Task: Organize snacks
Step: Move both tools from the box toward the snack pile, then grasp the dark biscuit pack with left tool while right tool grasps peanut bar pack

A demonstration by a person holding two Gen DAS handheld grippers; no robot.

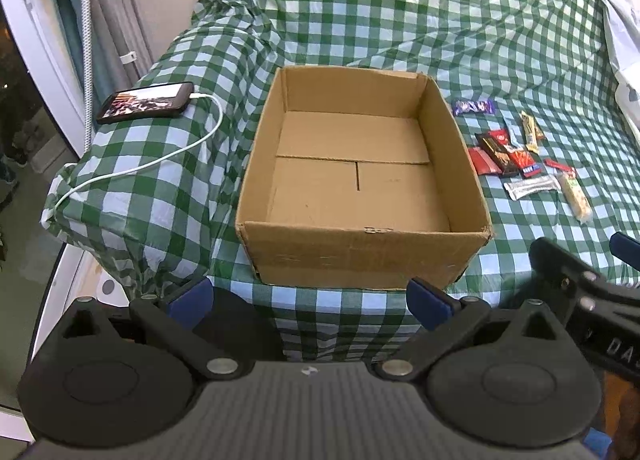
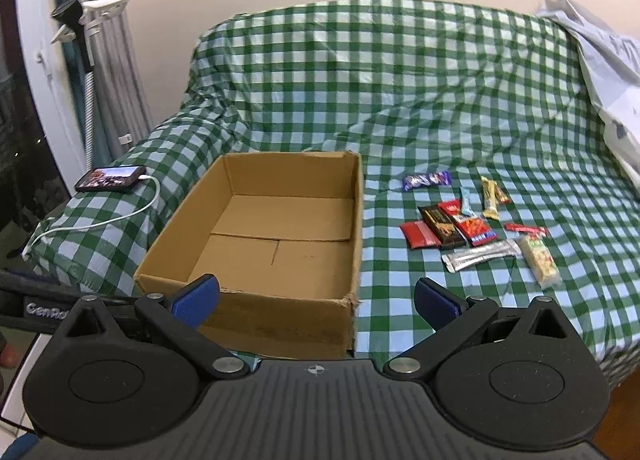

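Observation:
An open cardboard box (image 1: pixel 360 248) (image 2: pixel 280 324) stands empty on a sofa seat draped in green checked cloth. Right of it lies a cluster of wrapped snacks (image 1: pixel 516 156) (image 2: pixel 468 226): a purple bar (image 2: pixel 427 180), red and dark packs, a silver bar (image 2: pixel 480 254), a pale cereal bar (image 2: pixel 540 266). My left gripper (image 1: pixel 310 302) hovers open in front of the box's near wall, nothing between its blue pads. My right gripper (image 2: pixel 318 300) is open too, before the box's near right corner, short of the snacks. The right gripper's body (image 1: pixel 592 292) shows in the left wrist view.
A phone (image 1: pixel 146 102) (image 2: pixel 110 179) on a white charging cable (image 1: pixel 160 156) rests on the sofa's left armrest. A grey-white plastic sheet (image 2: pixel 600 72) lies over the back right. Curtain and a pole stand at far left. The cloth (image 2: pixel 460 100) beyond the box is bare.

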